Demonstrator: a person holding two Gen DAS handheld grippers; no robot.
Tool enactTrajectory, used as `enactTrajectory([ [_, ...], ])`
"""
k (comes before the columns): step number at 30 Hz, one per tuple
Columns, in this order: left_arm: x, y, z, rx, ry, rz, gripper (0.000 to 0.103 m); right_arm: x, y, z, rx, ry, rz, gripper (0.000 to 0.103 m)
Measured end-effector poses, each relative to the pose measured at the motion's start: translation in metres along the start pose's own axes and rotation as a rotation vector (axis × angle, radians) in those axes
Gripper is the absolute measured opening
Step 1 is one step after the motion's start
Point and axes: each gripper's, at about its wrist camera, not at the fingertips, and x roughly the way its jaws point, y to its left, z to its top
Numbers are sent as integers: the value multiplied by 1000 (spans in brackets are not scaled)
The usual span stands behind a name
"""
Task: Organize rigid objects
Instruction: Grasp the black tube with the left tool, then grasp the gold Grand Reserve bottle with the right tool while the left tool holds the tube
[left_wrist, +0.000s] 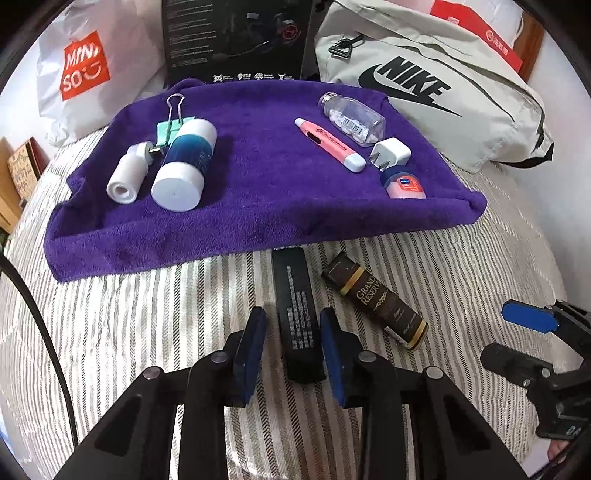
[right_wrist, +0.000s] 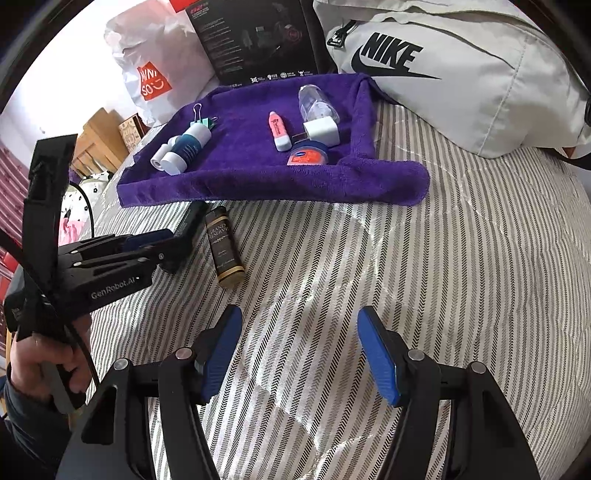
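A purple towel (left_wrist: 258, 206) (right_wrist: 258, 177) on the striped bed holds a blue-white bottle (left_wrist: 184, 166), a white tube (left_wrist: 127, 173), a green binder clip (left_wrist: 170, 127), a pink highlighter (left_wrist: 328, 144), a clear bottle (left_wrist: 351, 118), a white charger plug (left_wrist: 391, 153) and a small Vaseline jar (left_wrist: 404, 182). In front of the towel lie a black rectangular bar (left_wrist: 297, 314) and a brown Grand Reserve tube (left_wrist: 376, 299) (right_wrist: 223, 251). My left gripper (left_wrist: 293, 332) (right_wrist: 162, 240) straddles the black bar, jaws open with a gap on the left side. My right gripper (right_wrist: 299, 343) (left_wrist: 517, 336) is open and empty over bare bedding.
A grey Nike bag (left_wrist: 424, 81) (right_wrist: 461, 74) lies at the back right. A black product box (left_wrist: 236, 37) and a white Miniso bag (left_wrist: 85, 66) stand behind the towel. Wooden furniture (right_wrist: 99, 144) is beyond the bed's left edge.
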Motion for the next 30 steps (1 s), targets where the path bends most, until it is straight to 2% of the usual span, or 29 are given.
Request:
enactTrajectory([
  [2, 1, -3, 1, 12, -5, 9, 28, 3, 3, 1, -8, 4, 2, 64],
  [3, 1, -4, 1, 13, -8, 13, 22, 4, 4, 2, -13, 8, 4, 64],
  [8, -1, 1, 1, 2, -14, -37, 22, 10, 14, 4, -47, 11, 10, 64],
  [13, -7, 18, -3, -26, -14, -11, 22, 20, 30, 12, -112, 12, 14, 64],
  [22, -12, 47, -12, -69, -17, -16, 22, 53, 65, 35, -260, 7, 23, 64],
  [30, -13, 48, -12, -67, -19, -26, 22, 67, 82, 41, -375, 1, -51, 45],
])
